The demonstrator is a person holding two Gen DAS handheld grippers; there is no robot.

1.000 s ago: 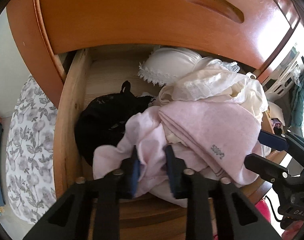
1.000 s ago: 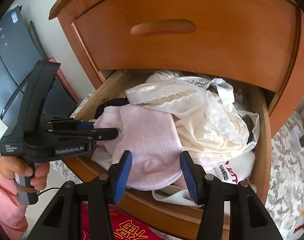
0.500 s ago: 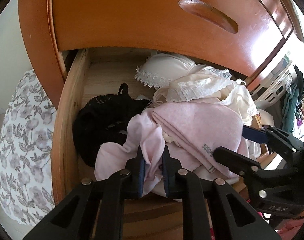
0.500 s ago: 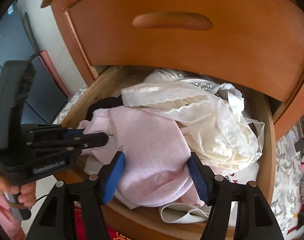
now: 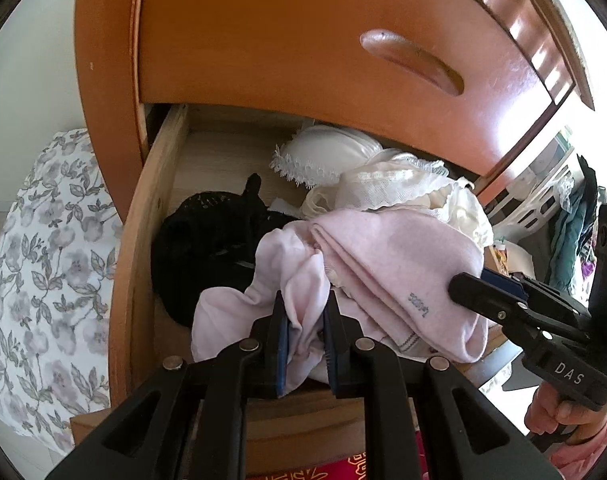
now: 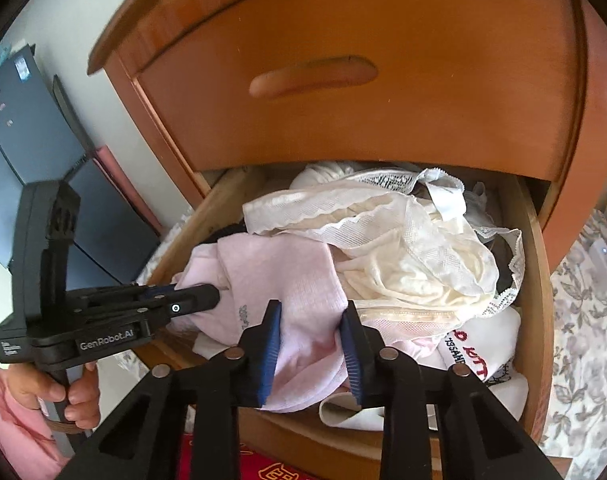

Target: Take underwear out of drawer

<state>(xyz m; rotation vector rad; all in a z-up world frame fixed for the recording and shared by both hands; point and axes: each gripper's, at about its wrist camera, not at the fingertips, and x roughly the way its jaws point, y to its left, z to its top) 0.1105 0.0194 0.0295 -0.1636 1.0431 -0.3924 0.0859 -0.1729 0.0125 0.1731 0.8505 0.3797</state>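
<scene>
A pink underwear garment [image 5: 383,264] lies on top of the heap in the open wooden drawer [image 5: 143,240], towards its front edge. My left gripper [image 5: 305,320] is shut on a bunched fold at the garment's left end. My right gripper [image 6: 310,342] has closed on the garment's [image 6: 287,272] right front part, and cloth fills the gap between its blue pads. Each tool shows in the other's view: the right gripper [image 5: 469,282] at the garment's right edge, the left gripper [image 6: 207,296] at its left. A hand holds each handle.
Cream lace garments [image 6: 403,248] are piled behind the pink one. A black lace piece [image 5: 207,240] and a white bra cup [image 5: 331,152] lie at the drawer's left and back. A closed drawer front [image 6: 311,76] overhangs above. Floral bedding [image 5: 43,260] lies on the left.
My left gripper went from open to shut on the pink fold. My right gripper's jaws have narrowed onto the garment's right side. The pink cloth is a little more gathered.
</scene>
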